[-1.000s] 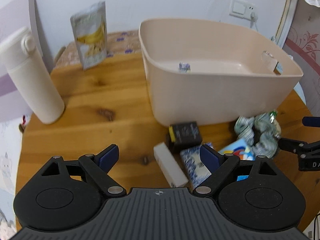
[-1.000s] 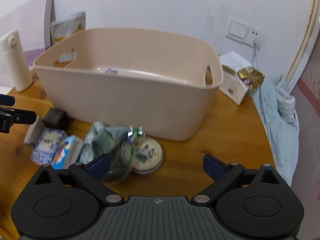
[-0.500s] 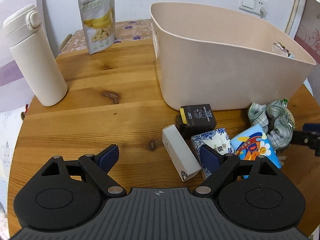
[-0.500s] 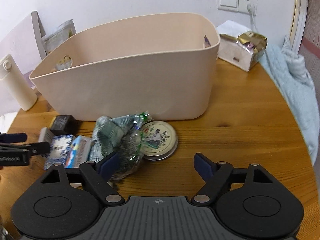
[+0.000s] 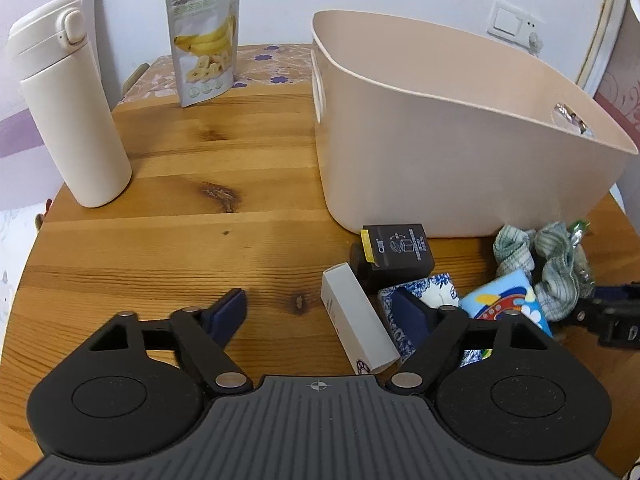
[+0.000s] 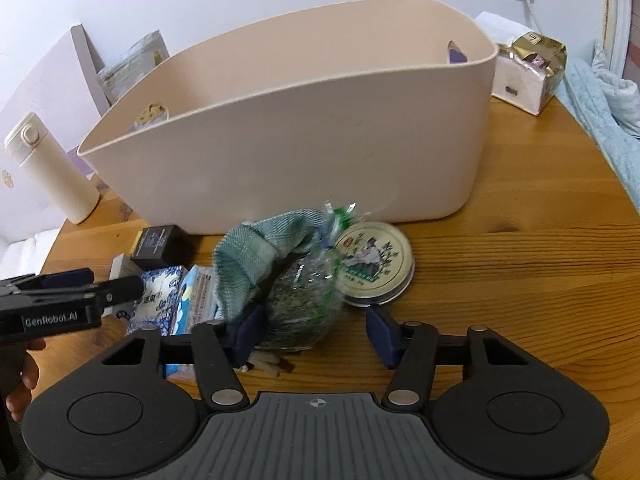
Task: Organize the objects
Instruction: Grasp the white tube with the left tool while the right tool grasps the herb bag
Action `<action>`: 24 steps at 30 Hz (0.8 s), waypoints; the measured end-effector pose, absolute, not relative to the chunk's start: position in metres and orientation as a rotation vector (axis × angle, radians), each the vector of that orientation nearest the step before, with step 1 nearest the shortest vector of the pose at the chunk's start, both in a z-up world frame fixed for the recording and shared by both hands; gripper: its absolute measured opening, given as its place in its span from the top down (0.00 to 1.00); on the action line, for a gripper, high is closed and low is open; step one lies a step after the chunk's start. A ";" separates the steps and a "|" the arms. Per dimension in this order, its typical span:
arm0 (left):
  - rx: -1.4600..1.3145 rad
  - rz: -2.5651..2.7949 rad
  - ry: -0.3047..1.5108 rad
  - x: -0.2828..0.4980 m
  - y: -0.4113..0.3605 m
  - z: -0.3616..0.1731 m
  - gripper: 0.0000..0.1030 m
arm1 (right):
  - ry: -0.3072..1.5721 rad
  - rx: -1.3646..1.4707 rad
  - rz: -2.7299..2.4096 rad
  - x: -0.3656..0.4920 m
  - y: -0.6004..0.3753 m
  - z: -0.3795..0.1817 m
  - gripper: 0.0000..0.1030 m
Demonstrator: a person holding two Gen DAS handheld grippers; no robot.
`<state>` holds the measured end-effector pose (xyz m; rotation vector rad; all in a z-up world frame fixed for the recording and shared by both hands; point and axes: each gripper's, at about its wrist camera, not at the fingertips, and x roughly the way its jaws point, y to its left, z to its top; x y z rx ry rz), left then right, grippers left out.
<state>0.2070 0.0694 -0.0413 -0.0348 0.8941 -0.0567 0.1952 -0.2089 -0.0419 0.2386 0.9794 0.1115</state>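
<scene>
Both sets of jaws are spread. The left gripper (image 5: 322,312) hangs low over the white box (image 5: 358,324) and the blue-patterned packet (image 5: 424,300) on the wooden tabletop (image 5: 180,240). The right gripper (image 6: 314,334) brackets a clear bag (image 6: 304,304) beside the round tin (image 6: 374,268), just before the beige bin (image 6: 320,140), whose far side stands near the tabletop's back edge.

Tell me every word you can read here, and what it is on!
"GenRobot.AI": white print on the left claw's black side.
Black box with a yellow tab: white print, too blurred.
Round green-and-cream tin lid: too small.
Banana snack pouch: too small.
Blue-and-white patterned packet: characters, unreadable.
</scene>
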 end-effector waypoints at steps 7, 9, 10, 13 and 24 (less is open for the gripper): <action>-0.026 -0.047 0.926 0.207 0.071 -0.047 0.68 | 0.969 0.214 0.127 0.194 -0.202 -0.041 0.66; -0.006 -0.037 0.922 0.206 0.071 -0.047 0.77 | 0.964 0.203 0.126 0.193 -0.202 -0.040 0.67; -0.002 -0.038 0.923 0.206 0.071 -0.047 0.81 | 0.962 0.195 0.125 0.192 -0.202 -0.040 0.67; -0.007 -0.049 0.926 0.204 0.072 -0.046 0.85 | 0.956 0.173 0.124 0.189 -0.202 -0.038 0.68; 0.009 -0.085 0.893 0.187 0.067 -0.029 0.86 | 0.912 0.127 0.101 0.175 -0.209 -0.024 0.68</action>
